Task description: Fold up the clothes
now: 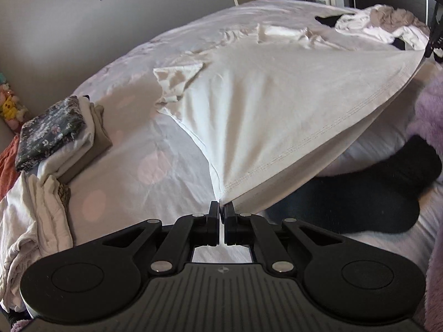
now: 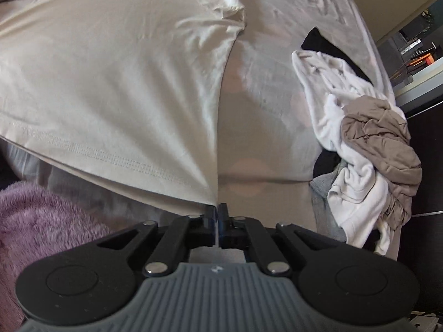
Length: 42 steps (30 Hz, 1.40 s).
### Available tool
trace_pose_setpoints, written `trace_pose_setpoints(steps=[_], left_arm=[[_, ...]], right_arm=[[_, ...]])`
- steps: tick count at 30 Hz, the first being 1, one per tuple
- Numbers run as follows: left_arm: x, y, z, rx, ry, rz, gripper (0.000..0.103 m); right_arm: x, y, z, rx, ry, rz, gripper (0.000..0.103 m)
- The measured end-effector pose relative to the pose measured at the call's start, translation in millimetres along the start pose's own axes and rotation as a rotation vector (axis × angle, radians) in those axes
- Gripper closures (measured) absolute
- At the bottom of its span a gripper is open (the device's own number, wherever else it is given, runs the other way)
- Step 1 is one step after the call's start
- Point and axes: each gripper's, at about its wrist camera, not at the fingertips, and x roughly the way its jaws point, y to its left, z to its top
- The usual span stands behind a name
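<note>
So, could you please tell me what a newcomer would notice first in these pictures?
A cream T-shirt fills both views, its hem lifted off the bed and stretched between the left gripper and right gripper, each shut on a bottom corner. A folded stack sits at the left; an unfolded pile waits at the right edge.

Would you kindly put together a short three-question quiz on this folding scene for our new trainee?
1. True or false: both claws are shut on the cream T-shirt.
2. Which part of the shirt does the left claw grip? A) a sleeve B) a hem corner C) the collar
3. Fill in: the folded stack is topped by a dark ____ fabric.

Key:
1. True; the right claw pinches the other corner of the hem.
2. B.
3. Floral.
</note>
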Motion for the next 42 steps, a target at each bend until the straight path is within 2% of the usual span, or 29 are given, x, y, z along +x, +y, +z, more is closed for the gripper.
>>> trace_pose_setpoints(steps=[2,7,10,13,15,18,20,21,22,25,28,34,39,40,41,42], left_arm=[[14.3,-9.5,-12.1,0.025,0.045,-0.024,0.102],[45.6,-11.4,-26.4,-0.002,0.113,-0.085,0.102],[50.9,-11.7,-28.3,0.002,0.149,-0.119,0.102],[47.8,-12.7,-29.7,0.032,0.159,-0.135,0.101],[40.6,-15.5,-29.1,0.065,0.138,-0.142,0.096],[31.5,-19.4,-22.9,0.11,0.093,-0.149,0.082],[26.9,-26.4,-18.8,0.16,0.059,-0.137,0.067],[25.8,-30.3,-17.5,0.186,0.047,-0.132,0.062],[25.9,-34.7,-16.6,0.218,0.038,-0.128,0.056],[30.8,-50.6,-15.5,0.301,0.039,-0.113,0.056],[40.8,-61.4,-16.7,0.337,0.043,-0.08,0.055],[48.1,-64.9,-17.0,0.347,0.007,0.021,0.059],[60.1,-86.8,-23.2,0.519,0.024,0.068,0.059],[62.6,-90.2,-24.2,0.539,0.023,0.072,0.067],[65.0,-93.6,-25.1,0.558,0.022,0.075,0.087],[64.9,-93.0,-23.5,0.539,0.012,0.074,0.095]], right_arm=[[17.9,5.7,-5.7,-0.012,0.044,-0.003,0.103],[51.5,3.1,-18.0,0.013,0.114,0.008,0.103],[52.4,0.1,-21.0,0.029,0.115,0.021,0.103],[42.5,-0.1,-19.1,0.025,0.068,0.073,0.101],[34.4,7.0,-16.2,-0.012,0.03,0.108,0.098],[27.1,24.7,-8.7,-0.1,-0.006,0.146,0.097],[30.8,36.4,-2.0,-0.157,0.004,0.157,0.088],[32.6,42.2,1.3,-0.186,0.009,0.162,0.077],[34.4,48.1,4.7,-0.215,0.014,0.168,0.072],[39.9,65.6,14.7,-0.301,0.029,0.183,0.072],[44.6,79.9,22.5,-0.367,0.039,0.192,0.071],[49.5,91.8,27.4,-0.394,0.038,0.173,0.071],[52.5,84.0,26.3,-0.328,0.04,0.212,0.071],[52.6,83.0,26.3,-0.321,0.041,0.217,0.071],[52.5,82.7,26.5,-0.317,0.041,0.217,0.07],[52.0,83.4,26.7,-0.319,0.04,0.214,0.07]])
